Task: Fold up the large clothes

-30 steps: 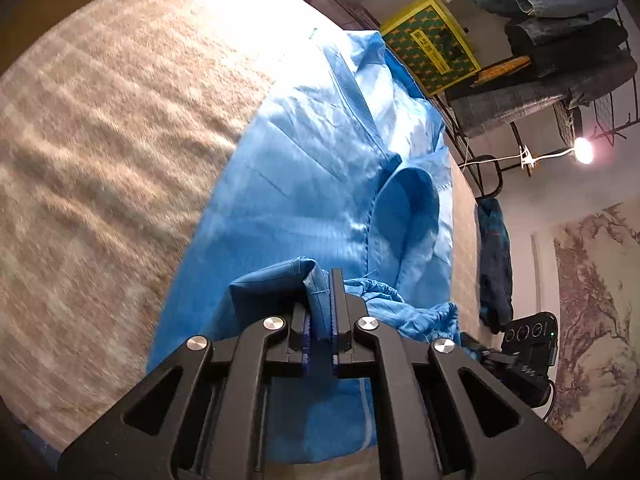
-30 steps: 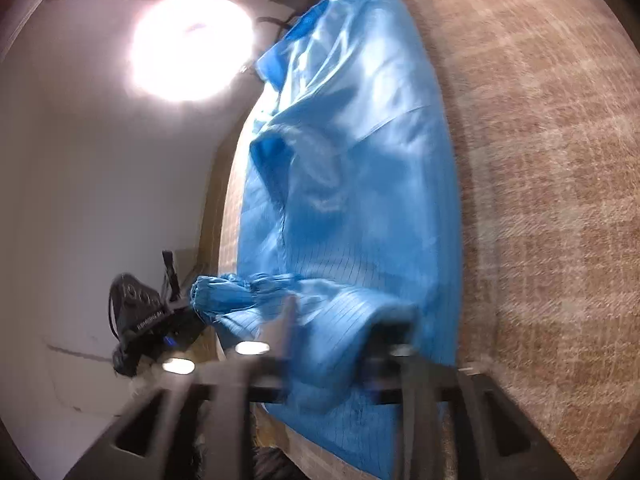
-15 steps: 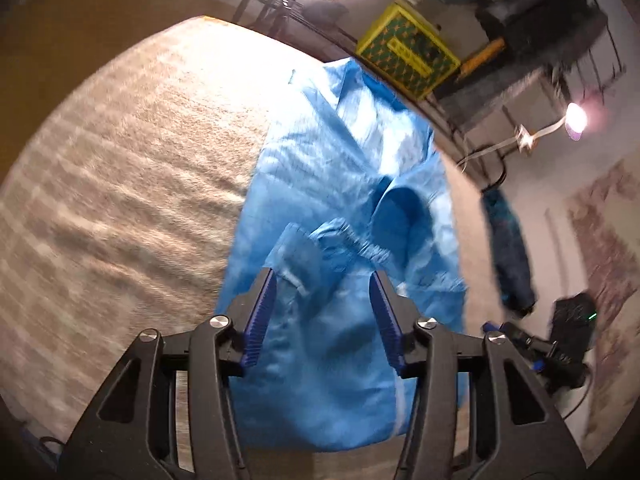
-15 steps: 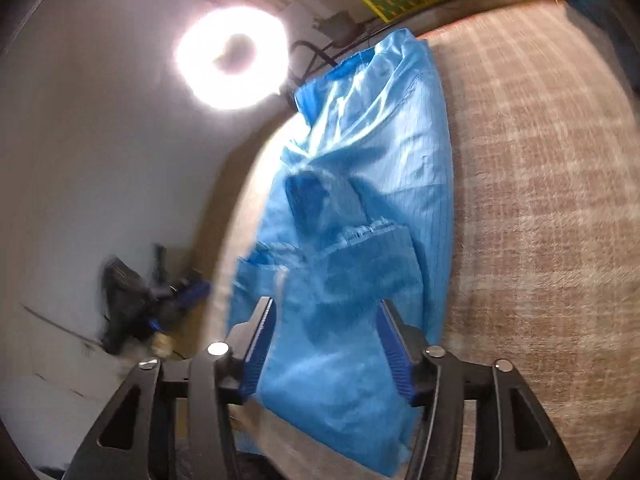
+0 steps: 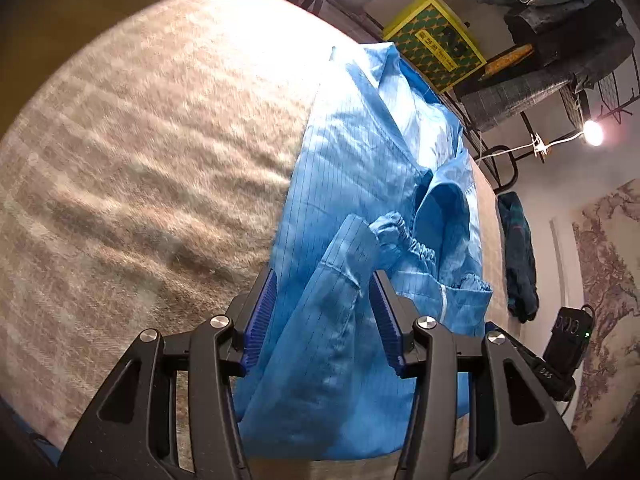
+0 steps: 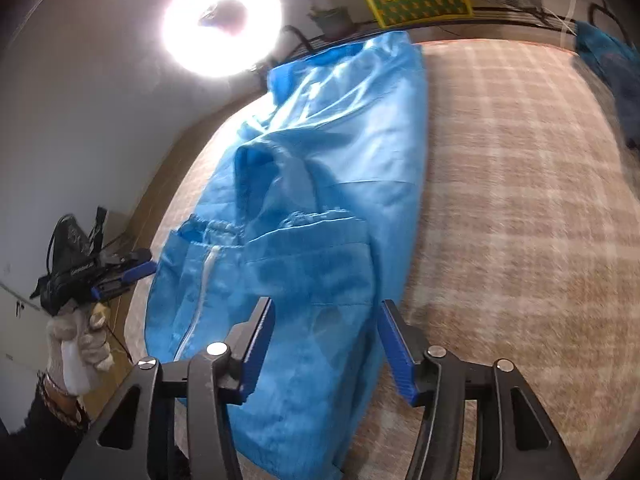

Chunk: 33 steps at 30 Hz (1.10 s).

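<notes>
Released since the earlier frame: sleeve dropped from left gripper; both sleeves now laid across blue garment, centre frame on blanket. Right gripper jaws likewise apart, empty; lengthwise folds judged outstanding

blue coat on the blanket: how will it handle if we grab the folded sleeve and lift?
The blue coat probably drapes limp: its folded sleeve sags in soft creases. The sheen hints at thin, slippery cloth, so layers may slide apart. The elastic cuff looks bunched, likely an easier pinch.
</notes>
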Available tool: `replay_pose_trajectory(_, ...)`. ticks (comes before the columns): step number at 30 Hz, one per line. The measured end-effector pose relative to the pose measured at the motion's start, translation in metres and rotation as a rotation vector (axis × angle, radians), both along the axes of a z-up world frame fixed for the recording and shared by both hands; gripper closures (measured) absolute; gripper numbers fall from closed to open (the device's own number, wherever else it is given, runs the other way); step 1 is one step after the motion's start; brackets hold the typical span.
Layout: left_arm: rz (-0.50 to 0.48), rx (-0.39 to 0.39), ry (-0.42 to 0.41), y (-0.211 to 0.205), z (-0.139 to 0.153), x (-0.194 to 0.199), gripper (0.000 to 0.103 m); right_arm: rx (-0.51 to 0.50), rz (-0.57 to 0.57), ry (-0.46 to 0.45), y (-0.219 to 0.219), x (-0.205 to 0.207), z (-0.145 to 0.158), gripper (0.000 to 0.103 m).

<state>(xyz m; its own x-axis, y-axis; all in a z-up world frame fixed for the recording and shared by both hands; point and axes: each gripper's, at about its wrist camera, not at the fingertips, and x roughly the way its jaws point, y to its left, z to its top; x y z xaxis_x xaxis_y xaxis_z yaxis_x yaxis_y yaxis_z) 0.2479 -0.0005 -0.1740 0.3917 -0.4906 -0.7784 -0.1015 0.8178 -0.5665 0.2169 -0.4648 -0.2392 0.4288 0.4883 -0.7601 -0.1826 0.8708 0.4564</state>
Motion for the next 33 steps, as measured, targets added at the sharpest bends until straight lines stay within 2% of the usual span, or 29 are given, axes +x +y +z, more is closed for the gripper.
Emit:
replay_pose_trajectory(2, -0.006, -0.007, 0.019, -0.001, -0.006, 0.001, 0.056, -0.029, 0.012, 0.013, 0.007, 0.003, -0.004, 0.054)
replay_pose_trajectory(3, -0.008, -0.009, 0.03, -0.002, -0.01, 0.002, 0.064, -0.036, 0.012, 0.022, 0.008, 0.004, -0.006, 0.059)
replay_pose_trajectory(4, -0.014, -0.014, 0.04, -0.004, -0.012, 0.002, 0.068, -0.036, 0.013, 0.028, 0.009, 0.005, -0.008, 0.074)
replay_pose_trajectory(5, -0.022, -0.018, 0.041, -0.005, -0.013, 0.003, 0.078, -0.032, 0.018, 0.034, 0.01, 0.005, -0.009, 0.087)
replay_pose_trajectory(6, -0.024, -0.015, 0.036, -0.007, -0.011, 0.002, 0.09, -0.034, 0.016, 0.03, 0.01, 0.004, -0.008, 0.092)
replay_pose_trajectory(7, -0.023, -0.015, 0.028, -0.008, -0.009, 0.001, 0.095, -0.04, 0.013, 0.021, 0.01, 0.003, -0.007, 0.099)
replay_pose_trajectory(8, -0.017, -0.026, 0.008, -0.009, -0.005, -0.001, 0.098, -0.046, 0.008, 0.01, 0.01, 0.0, -0.004, 0.102)
replay_pose_trajectory(10, -0.011, -0.048, -0.03, -0.011, 0.003, -0.003, 0.098, -0.052, -0.005, -0.017, 0.008, -0.007, 0.004, 0.103)
replay_pose_trajectory(12, -0.015, 0.017, -0.069, -0.015, 0.006, -0.002, 0.098, -0.076, -0.037, -0.022, 0.005, -0.01, 0.006, 0.103)
replay_pose_trajectory(13, -0.015, 0.059, -0.053, -0.018, 0.0, 0.001, 0.098, -0.074, -0.045, -0.012, 0.002, -0.009, 0.002, 0.103)
replay_pose_trajectory(16, -0.018, 0.118, 0.002, -0.022, -0.021, 0.008, 0.098, -0.069, -0.082, 0.044, -0.005, -0.005, -0.016, 0.102)
replay_pose_trajectory(18, -0.015, 0.147, 0.0, -0.023, -0.025, 0.01, 0.098, -0.051, -0.07, 0.052, -0.008, -0.001, -0.018, 0.098)
replay_pose_trajectory(19, -0.009, 0.152, -0.003, -0.023, -0.023, 0.011, 0.098, -0.064, -0.056, 0.045, -0.008, -0.001, -0.015, 0.092)
replay_pose_trajectory(20, -0.004, 0.167, -0.012, -0.023, -0.018, 0.011, 0.098, -0.099, -0.062, 0.028, -0.008, -0.002, -0.01, 0.081)
replay_pose_trajectory(23, 0.003, 0.22, -0.073, -0.024, 0.002, 0.008, 0.098, -0.142, -0.071, -0.043, -0.011, -0.009, 0.008, 0.075)
replay_pose_trajectory(25, -0.013, 0.197, -0.101, -0.024, 0.014, 0.003, 0.098, -0.12, -0.056, -0.082, -0.013, -0.015, 0.018, 0.075)
replay_pose_trajectory(30, -0.18, 0.1, -0.141, -0.056, 0.032, -0.035, 0.098, -0.099, 0.067, -0.155, 0.011, -0.034, 0.032, 0.075)
replay_pose_trajectory(32, -0.252, 0.101, -0.152, -0.079, 0.031, -0.05, 0.098, -0.1, 0.126, -0.169, 0.028, -0.042, 0.03, 0.075)
replay_pose_trajectory(33, -0.304, 0.134, -0.162, -0.095, 0.027, -0.062, 0.098, -0.109, 0.159, -0.173, 0.036, -0.046, 0.028, 0.074)
